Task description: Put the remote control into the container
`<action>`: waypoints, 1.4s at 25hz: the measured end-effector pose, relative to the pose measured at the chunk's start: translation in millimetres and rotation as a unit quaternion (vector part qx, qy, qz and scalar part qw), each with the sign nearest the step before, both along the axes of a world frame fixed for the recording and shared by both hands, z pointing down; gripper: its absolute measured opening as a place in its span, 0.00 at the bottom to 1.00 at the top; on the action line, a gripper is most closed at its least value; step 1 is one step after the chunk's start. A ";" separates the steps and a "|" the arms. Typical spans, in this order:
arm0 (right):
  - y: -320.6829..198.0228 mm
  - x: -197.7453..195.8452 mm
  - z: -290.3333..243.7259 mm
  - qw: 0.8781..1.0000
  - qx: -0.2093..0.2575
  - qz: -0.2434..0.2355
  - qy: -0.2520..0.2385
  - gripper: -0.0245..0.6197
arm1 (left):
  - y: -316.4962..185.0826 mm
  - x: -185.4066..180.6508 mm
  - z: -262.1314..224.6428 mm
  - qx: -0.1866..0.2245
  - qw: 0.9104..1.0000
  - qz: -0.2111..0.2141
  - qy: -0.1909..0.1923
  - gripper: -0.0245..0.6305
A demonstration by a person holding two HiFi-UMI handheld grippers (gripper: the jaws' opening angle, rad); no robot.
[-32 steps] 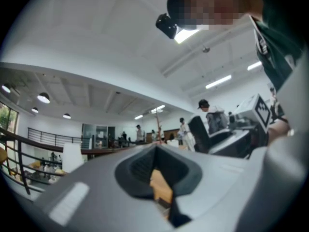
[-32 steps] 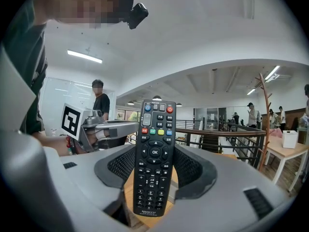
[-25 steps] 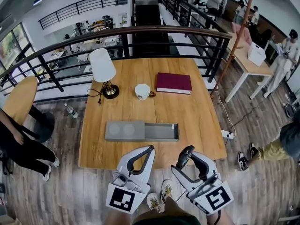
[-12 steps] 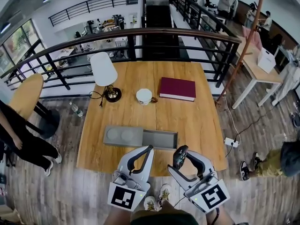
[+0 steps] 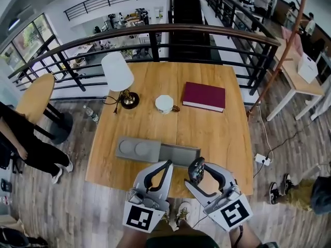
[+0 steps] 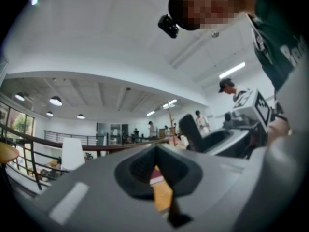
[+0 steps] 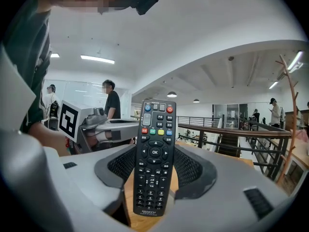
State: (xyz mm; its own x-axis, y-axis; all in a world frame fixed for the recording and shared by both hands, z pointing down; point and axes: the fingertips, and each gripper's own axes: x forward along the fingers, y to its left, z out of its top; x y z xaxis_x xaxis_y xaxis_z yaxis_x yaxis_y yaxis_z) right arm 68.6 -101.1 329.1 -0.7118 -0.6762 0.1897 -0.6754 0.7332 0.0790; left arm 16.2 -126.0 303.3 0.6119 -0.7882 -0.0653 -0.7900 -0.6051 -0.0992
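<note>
Wooden table (image 5: 217,133) with a white lamp (image 5: 117,72) on the left, then a cup (image 5: 164,104), then a dark red book (image 5: 204,96). Closer in, the grey container (image 5: 178,154) lies flat with its open trough at the right end. Left tool (image 5: 164,165) sits at the near edge, tips pressed together with nothing in them. Right tool (image 5: 199,167) is just beside it, pinching the black remote (image 7: 154,158) by its sides, buttons facing the camera. So the remote's up at the near side of the container, not in it.
</note>
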 end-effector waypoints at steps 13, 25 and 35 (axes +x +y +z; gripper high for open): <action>-57.7 -23.1 40.9 0.998 -0.028 -0.017 0.045 0.44 | -52.9 -16.9 47.8 -0.047 0.999 -0.001 -0.010 0.03; -104.6 -29.3 96.3 0.991 -0.071 -0.015 0.113 0.44 | -100.7 -28.1 96.9 -0.078 0.997 0.004 -0.014 0.03; -124.7 -30.3 141.8 0.981 -0.108 -0.032 0.159 0.44 | -122.5 -39.8 131.5 -0.095 0.995 -0.007 -0.020 0.03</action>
